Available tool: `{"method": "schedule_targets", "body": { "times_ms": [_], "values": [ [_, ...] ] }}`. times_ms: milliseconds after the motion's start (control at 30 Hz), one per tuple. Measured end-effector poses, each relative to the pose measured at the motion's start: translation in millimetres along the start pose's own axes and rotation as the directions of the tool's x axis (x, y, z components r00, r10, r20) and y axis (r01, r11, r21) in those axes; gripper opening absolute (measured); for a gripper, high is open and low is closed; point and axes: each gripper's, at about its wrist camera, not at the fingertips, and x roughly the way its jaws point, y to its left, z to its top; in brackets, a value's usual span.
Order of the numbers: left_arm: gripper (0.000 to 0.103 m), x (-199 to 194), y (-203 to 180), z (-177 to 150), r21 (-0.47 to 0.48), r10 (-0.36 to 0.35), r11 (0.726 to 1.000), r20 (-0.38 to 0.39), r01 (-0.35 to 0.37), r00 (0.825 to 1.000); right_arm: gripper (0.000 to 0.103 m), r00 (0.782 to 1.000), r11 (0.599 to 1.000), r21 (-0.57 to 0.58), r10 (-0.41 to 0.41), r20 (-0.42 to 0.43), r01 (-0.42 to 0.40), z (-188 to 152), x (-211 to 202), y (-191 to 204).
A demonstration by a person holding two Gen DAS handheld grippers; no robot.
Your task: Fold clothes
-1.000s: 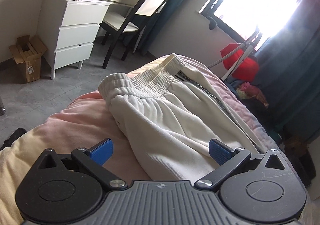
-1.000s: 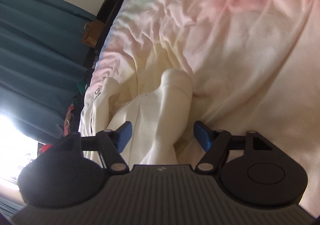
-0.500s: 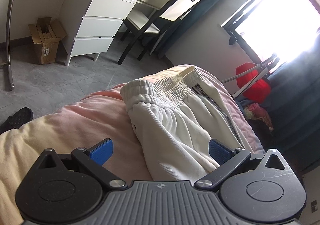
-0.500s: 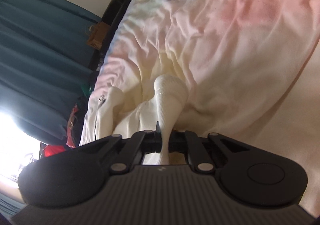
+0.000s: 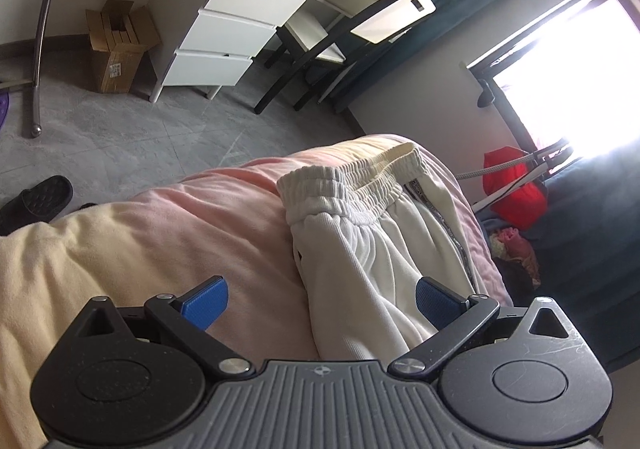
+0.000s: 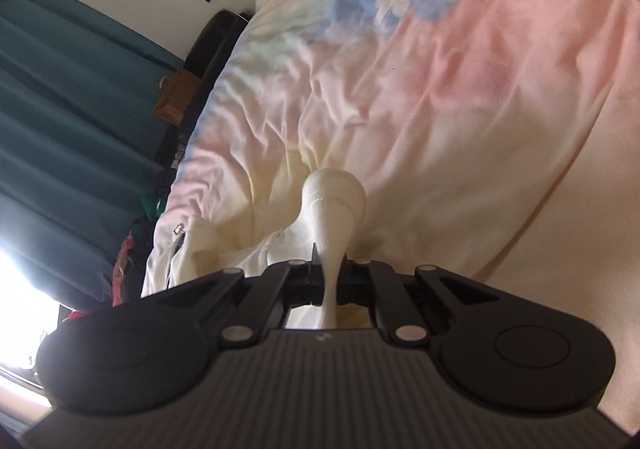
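Progress: the fold is barely started. The right claw (image 6: pixel 329 281) is clamped tight on a cuff of the white trousers (image 5: pixel 360 269), the pinched cloth standing up in a narrow bunch between its fingers. The left claw (image 5: pixel 320 299) stands wide and holds nothing; one blue pad (image 5: pixel 434 303) hovers over the trouser fabric, the other over the pink bedcover (image 5: pixel 200 225).

The trousers lie lengthwise along the bed's edge on the window side, elastic waistband (image 5: pixel 352 185) at the far corner nearest the floor. They appear laid leg on leg, though this cannot be confirmed. By my judgement the crosswise fold, bringing cuff towards waistband, is not yet done, and smoothing is left too.

Containers: an open cardboard box (image 5: pixel 118 45) stands on the floor beside the white drawers (image 5: pixel 224 45); its contents cannot be made out. The drawers are shut.
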Motion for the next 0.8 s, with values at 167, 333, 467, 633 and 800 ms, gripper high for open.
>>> {"method": "schedule_targets", "body": {
  "times_ms": [167,333,467,633,800],
  "values": [
    [0.096,24,12,-5,-0.1,-0.086,0.992,-0.124,0.074,0.989,0.005,1.0,0.998,-0.058,-0.009,0.018,0.01,-3,-4,9],
    [0.089,47,25,-2,-0.233,-0.156,0.965,-0.129,0.123,0.979,0.006,0.999,0.999,-0.043,-0.032,0.022,0.033,-4,-6,9],
    [0.071,58,27,7,-0.253,-0.199,0.952,-0.084,0.172,0.976,0.005,0.996,0.995,-0.073,-0.059,0.068,0.064,-7,-15,18],
    [0.037,62,25,6,-0.219,-0.193,0.961,-0.084,0.171,0.978,0.005,0.984,0.986,-0.154,-0.03,0.173,0.057,-12,-35,43],
    [0.01,52,10,10,-0.075,-0.14,0.988,-0.04,0.136,0.989,0.005,0.979,0.987,-0.147,-0.029,0.201,0.06,-10,-48,44]
  ]
}}
